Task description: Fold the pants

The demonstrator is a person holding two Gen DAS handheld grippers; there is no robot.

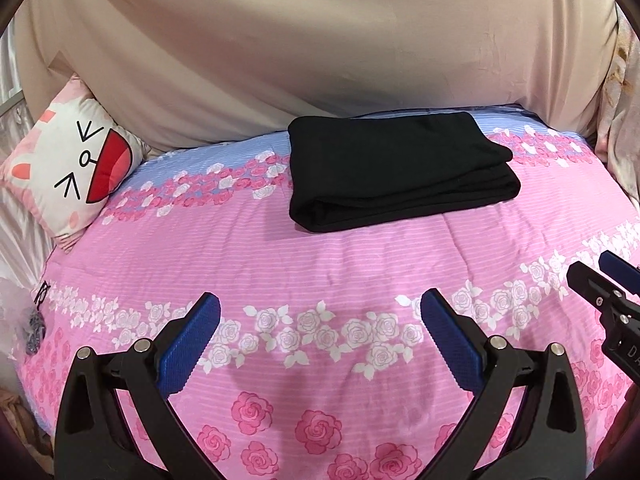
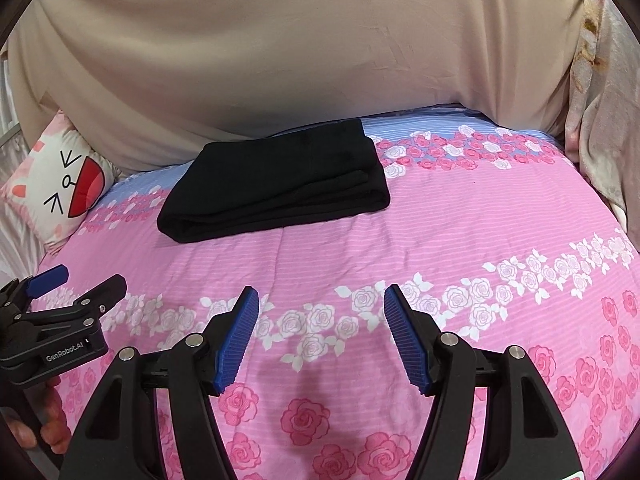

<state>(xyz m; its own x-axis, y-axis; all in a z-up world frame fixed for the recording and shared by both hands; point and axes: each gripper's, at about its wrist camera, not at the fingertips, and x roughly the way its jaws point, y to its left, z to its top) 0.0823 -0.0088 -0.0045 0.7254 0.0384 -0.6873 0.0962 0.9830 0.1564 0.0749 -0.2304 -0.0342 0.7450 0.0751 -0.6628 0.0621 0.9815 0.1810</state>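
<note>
The black pants (image 1: 400, 172) lie folded into a compact stack at twelve o'clock on the rose-print bedspread (image 1: 320, 272), well apart from the left gripper (image 1: 320, 320) and right gripper (image 2: 320, 316), both spread wide and empty, which suggests the folding is finished.

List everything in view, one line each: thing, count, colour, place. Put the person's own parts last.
pants: one, black, folded, lying at the far middle of the bedspread.
bedspread: one, pink with a blue band and rose print, covering the bed.
cushion: one, white and pink with a cartoon face, far left, propped against the drape.
drape: one, beige, behind the bed.
left gripper: one, black with blue fingers, open, empty, above the near bedspread.
right gripper: one, black with blue fingers, open, empty, beside the left.
hand: one, partly seen, lower left of the right wrist view.
</note>
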